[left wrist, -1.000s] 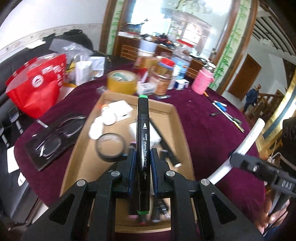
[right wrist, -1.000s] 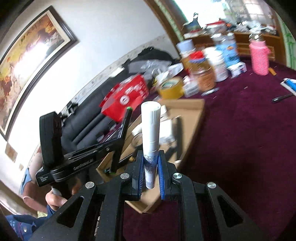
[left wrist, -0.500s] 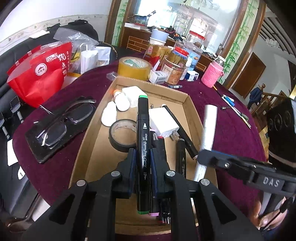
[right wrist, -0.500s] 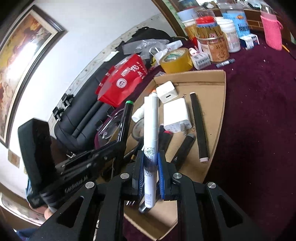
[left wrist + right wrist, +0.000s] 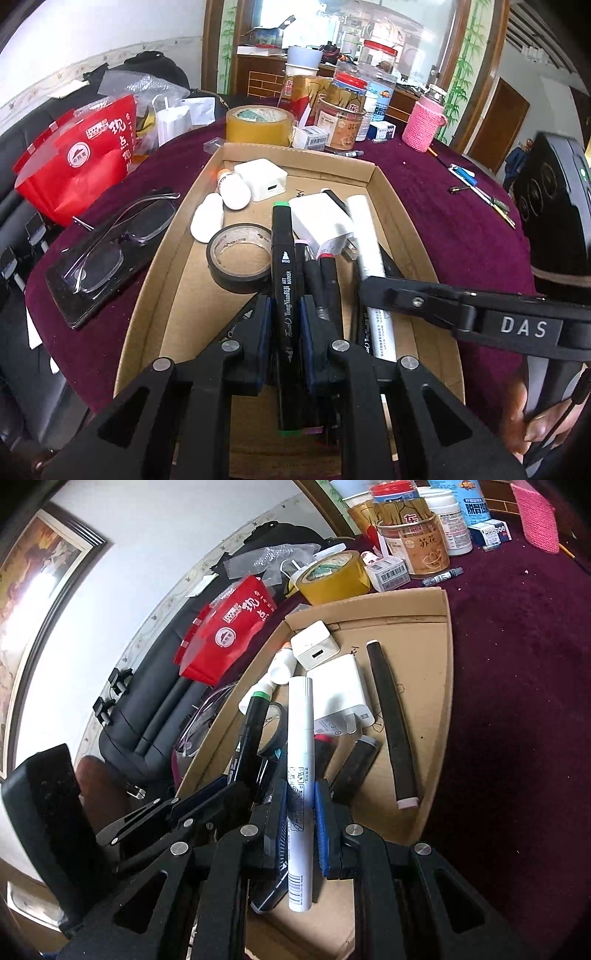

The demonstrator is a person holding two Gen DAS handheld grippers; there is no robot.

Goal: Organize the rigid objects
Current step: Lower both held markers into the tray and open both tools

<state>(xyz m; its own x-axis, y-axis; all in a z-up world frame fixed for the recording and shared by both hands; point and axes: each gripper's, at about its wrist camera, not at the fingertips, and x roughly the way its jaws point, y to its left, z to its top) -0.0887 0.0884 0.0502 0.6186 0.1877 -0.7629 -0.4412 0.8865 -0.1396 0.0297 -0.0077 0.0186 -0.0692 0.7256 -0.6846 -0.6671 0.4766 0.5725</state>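
My left gripper (image 5: 283, 314) is shut on a black marker with green ends (image 5: 282, 266), held low over the near end of a cardboard tray (image 5: 402, 221). My right gripper (image 5: 300, 801) is shut on a white marker (image 5: 300, 738), also low over the tray, just right of the left gripper; the white marker shows in the left wrist view (image 5: 369, 254). The tray holds several black markers (image 5: 325, 284), a black tape roll (image 5: 240, 258), two white chargers (image 5: 321, 221), two small white bottles (image 5: 232, 190) and a long black pen (image 5: 391, 720).
The tray sits on a maroon tablecloth (image 5: 461, 229). Glasses on a black case (image 5: 110, 251) lie left of it, with a red bag (image 5: 74, 162) beyond. Yellow tape (image 5: 258, 123), jars (image 5: 343, 118) and a pink bottle (image 5: 423, 125) stand behind. Pens (image 5: 480, 192) lie at right.
Both grippers have come down and closer over the tray with their markers. The right gripper has swung in beside the left one, and its white marker now lies over the tray's markers.
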